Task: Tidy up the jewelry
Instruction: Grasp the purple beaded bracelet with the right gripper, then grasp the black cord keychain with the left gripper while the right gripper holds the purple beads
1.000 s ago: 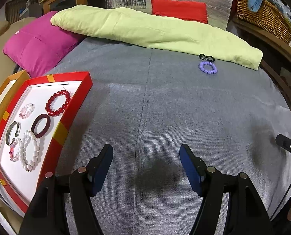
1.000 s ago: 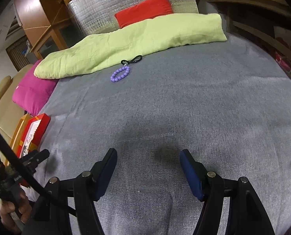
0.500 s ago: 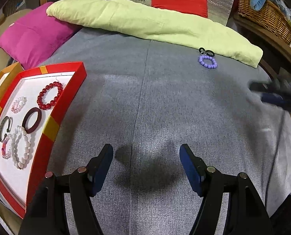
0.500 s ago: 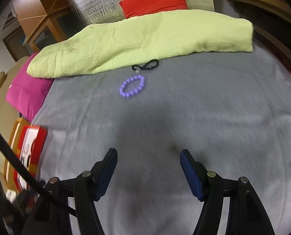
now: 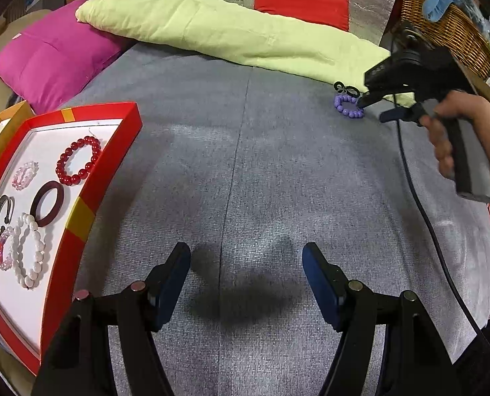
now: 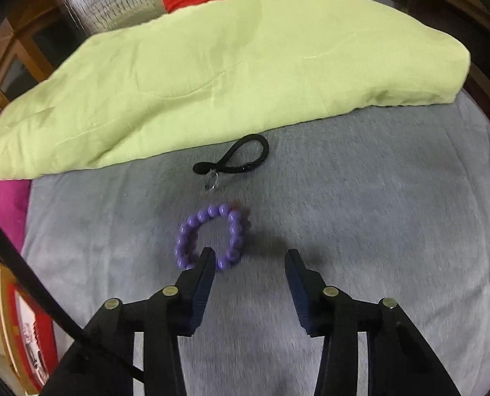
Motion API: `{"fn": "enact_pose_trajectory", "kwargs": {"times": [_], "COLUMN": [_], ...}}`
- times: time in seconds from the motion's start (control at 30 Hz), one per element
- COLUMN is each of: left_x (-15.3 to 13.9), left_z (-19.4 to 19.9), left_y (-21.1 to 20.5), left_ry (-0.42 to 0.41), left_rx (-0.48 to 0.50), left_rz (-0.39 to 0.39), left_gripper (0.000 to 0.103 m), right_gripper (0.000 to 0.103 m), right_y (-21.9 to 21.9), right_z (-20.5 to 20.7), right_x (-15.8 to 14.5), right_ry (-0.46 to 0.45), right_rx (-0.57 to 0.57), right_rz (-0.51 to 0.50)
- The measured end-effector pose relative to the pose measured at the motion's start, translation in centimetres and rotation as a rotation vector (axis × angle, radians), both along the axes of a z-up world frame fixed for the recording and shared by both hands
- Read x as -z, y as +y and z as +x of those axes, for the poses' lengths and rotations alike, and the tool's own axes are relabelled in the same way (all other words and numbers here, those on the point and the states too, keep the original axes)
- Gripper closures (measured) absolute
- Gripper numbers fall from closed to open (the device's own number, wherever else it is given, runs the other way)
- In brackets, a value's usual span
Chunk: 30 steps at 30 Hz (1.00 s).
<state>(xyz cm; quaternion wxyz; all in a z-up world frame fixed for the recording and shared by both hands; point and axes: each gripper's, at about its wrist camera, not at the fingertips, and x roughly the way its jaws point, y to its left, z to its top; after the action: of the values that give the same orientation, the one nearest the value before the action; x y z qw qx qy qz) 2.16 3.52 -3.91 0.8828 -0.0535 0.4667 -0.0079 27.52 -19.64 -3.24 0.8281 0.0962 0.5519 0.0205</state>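
Note:
A purple bead bracelet [image 6: 233, 227] lies on the grey bedspread [image 6: 360, 217], with a black cord bracelet [image 6: 266, 148] just beyond it by the green quilt. My right gripper [image 6: 249, 255] hangs over the purple bracelet and its jaws are closing. Its left fingertip stands in the ring, so the ring's near right side lies between the jaws with no pad pressing it. The left wrist view shows the same gripper [image 5: 372, 110] tip-down at that bracelet [image 5: 339, 104]. My left gripper [image 5: 246, 254] is open and empty over bare bedspread. A red-rimmed tray [image 5: 113, 151] at left holds several bracelets.
A green quilt [image 5: 231, 33] lies across the far side, a pink cushion [image 5: 53, 62] at far left, a red cushion [image 5: 301, 3] behind. A wicker basket [image 5: 449, 29] stands at right. A black cable [image 5: 420, 198] trails from the person's hand [image 5: 443, 138].
My right gripper has travelled forward across the bed to the purple bracelet and its jaws have narrowed. It has come into the left wrist view. My left gripper has stayed put.

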Motion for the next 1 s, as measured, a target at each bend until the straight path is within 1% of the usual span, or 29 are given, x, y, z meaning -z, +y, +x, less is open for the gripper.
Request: {"fn": "enact_pose_trajectory", "kwargs": {"times": [0.07, 0.1, 0.13, 0.17, 0.2, 0.23, 0.33, 0.5, 0.53, 0.6, 0.67, 0.73, 0.8, 0.87, 1.0], "left_x": [0.1, 0.1, 0.1, 0.1, 0.1, 0.1, 0.1, 0.3, 0.4, 0.3, 0.3, 0.2, -0.1, -1.0, -2.5], "left_z": [0.1, 0.1, 0.1, 0.1, 0.0, 0.1, 0.0, 0.1, 0.1, 0.0, 0.2, 1.0, 2.7, 5.1, 11.4], "left_y": [0.1, 0.1, 0.1, 0.0, 0.0, 0.0, -0.2, -0.6, -0.8, -1.1, -1.5, -2.1, -3.2, -4.7, -8.7], "left_ry": [0.006, 0.008, 0.008, 0.007, 0.006, 0.006, 0.007, 0.011, 0.014, 0.013, 0.02, 0.03, 0.041, 0.023, -0.001], "left_rx": [0.001, 0.001, 0.0, -0.001, -0.002, -0.003, -0.008, -0.006, -0.003, 0.003, 0.015, 0.032, 0.054, 0.074, 0.142], "left_rz": [-0.006, -0.008, -0.008, -0.007, -0.005, -0.002, 0.006, 0.027, 0.036, 0.053, 0.072, 0.071, 0.088, 0.103, 0.108], "left_gripper": [0.032, 0.032, 0.032, 0.032, 0.032, 0.032, 0.032, 0.032, 0.032, 0.032, 0.032, 0.032, 0.032, 0.032, 0.032], "right_gripper": [0.061, 0.061, 0.064, 0.072, 0.084, 0.093, 0.093, 0.093, 0.093, 0.093, 0.093, 0.093, 0.093, 0.093, 0.093], "right_y": [0.8, 1.5, 2.0, 2.6, 3.2, 3.2, 2.3, -1.0, -2.2, -3.8, -5.8, -7.1, -8.3, -9.0, -11.5], "right_z": [0.5, 0.8, 0.9, 1.0, 0.7, 0.6, -0.8, -5.5, -7.0, -8.6, -10.6, -11.8, -12.6, -13.0, -13.3], "right_x": [0.4, 0.7, 1.0, 1.1, 1.1, 1.1, 0.8, 0.7, 0.6, 0.5, 0.5, 0.6, 0.8, 0.8, 0.8], "right_ry": [0.004, 0.014, 0.017, 0.009, -0.001, 0.001, -0.008, -0.04, -0.05, -0.059, -0.073, -0.085, -0.094, -0.111, -0.126], "right_rx": [-0.022, -0.044, -0.065, -0.089, -0.124, -0.135, -0.151, -0.175, -0.171, -0.162, -0.146, -0.136, -0.125, -0.115, -0.084], "right_rz": [-0.012, -0.037, -0.068, -0.107, -0.154, -0.161, -0.169, -0.13, -0.1, -0.067, 0.001, 0.03, 0.069, 0.075, 0.134]}}
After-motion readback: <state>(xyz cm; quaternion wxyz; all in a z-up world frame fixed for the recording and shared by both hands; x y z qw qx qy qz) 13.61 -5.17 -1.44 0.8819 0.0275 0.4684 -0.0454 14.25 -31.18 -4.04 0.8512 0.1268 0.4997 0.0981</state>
